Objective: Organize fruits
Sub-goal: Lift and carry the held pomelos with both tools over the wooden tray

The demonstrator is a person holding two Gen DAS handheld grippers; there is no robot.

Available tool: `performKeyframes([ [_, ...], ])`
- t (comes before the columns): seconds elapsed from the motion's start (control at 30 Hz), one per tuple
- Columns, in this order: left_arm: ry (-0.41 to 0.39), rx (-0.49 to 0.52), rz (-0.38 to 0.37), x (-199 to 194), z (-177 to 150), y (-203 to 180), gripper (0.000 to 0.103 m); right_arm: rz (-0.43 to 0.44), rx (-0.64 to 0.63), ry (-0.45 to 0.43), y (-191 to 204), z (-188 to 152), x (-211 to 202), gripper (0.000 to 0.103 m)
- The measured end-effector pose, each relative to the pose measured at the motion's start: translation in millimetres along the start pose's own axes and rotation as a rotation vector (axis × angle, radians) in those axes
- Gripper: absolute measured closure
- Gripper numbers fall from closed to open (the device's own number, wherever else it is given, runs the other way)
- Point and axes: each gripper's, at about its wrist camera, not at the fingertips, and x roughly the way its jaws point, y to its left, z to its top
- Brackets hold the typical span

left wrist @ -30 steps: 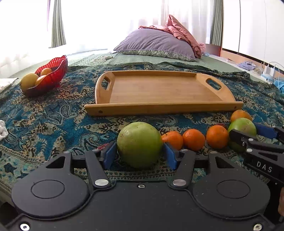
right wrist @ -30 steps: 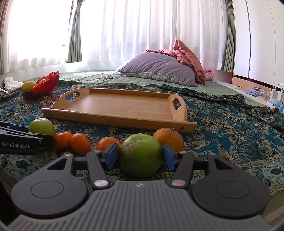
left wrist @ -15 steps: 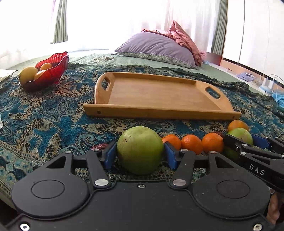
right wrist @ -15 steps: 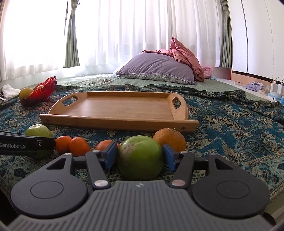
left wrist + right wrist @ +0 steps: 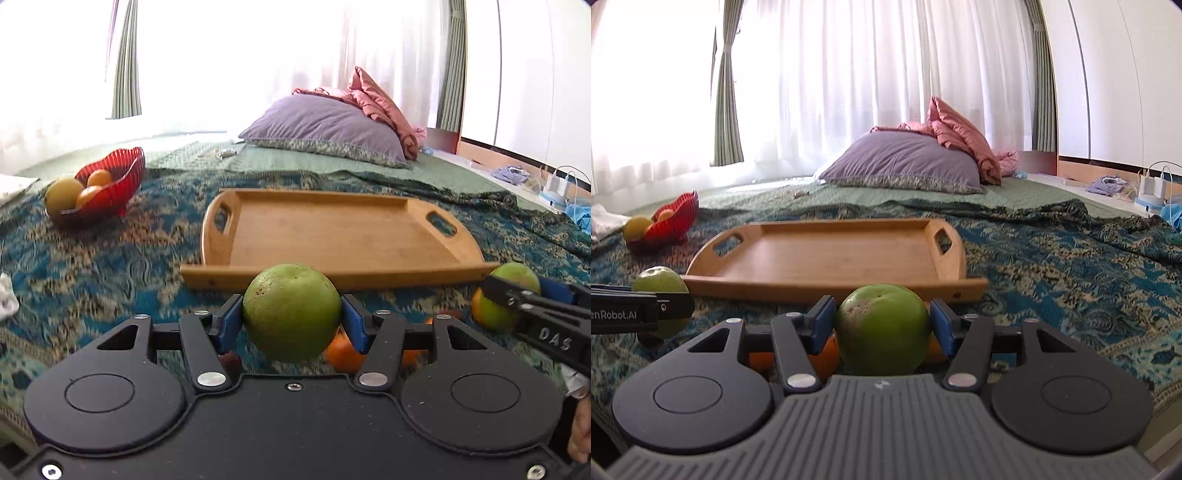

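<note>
My left gripper [image 5: 291, 319] is shut on a large green fruit [image 5: 291, 312] and holds it above the patterned bedspread, just short of the wooden tray [image 5: 332, 240]. My right gripper [image 5: 882, 325] is shut on a second green fruit [image 5: 882, 328], also lifted, in front of the tray [image 5: 831, 254]. Each gripper shows in the other's view with its fruit: the right one [image 5: 517, 295] at the right edge, the left one [image 5: 661, 291] at the left edge. Several oranges [image 5: 343, 354] lie on the bedspread below, mostly hidden by the grippers.
A red bowl [image 5: 107, 188] with yellow and orange fruit stands at the far left. A purple pillow [image 5: 325, 129] and a pink quilt lie at the head of the bed. Chargers and clothes lie on the floor at the far right.
Both grippers have risen with their green fruits, off the bedspread. The oranges have dropped low in both views and the tray sits closer and lower.
</note>
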Motion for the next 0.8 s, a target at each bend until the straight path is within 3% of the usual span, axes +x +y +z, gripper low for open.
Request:
performKeyframes([
  [0.33,-0.019,-0.049,-0.019,42.8,62.5,16.2,0.048,0.044,0.094,0.003,-19.1,51.2,40.9,0.043],
  [0.47,-0.01,-0.029,-0.019,74.0,85.8,23.9,0.048,0.061,0.135,0.046,-28.7,69.4,73.4,0.043],
  [0.63,0.052,-0.069,-0.086,120.9,101.1,38.9,0.048,0.084,0.13,0.124,-36.5,90.7,120.1,0.043],
  [0.8,0.115,-0.053,-0.046,158.4,106.3,50.2,0.048,0.092,0.151,0.23,-42.3,97.3,167.9,0.043],
])
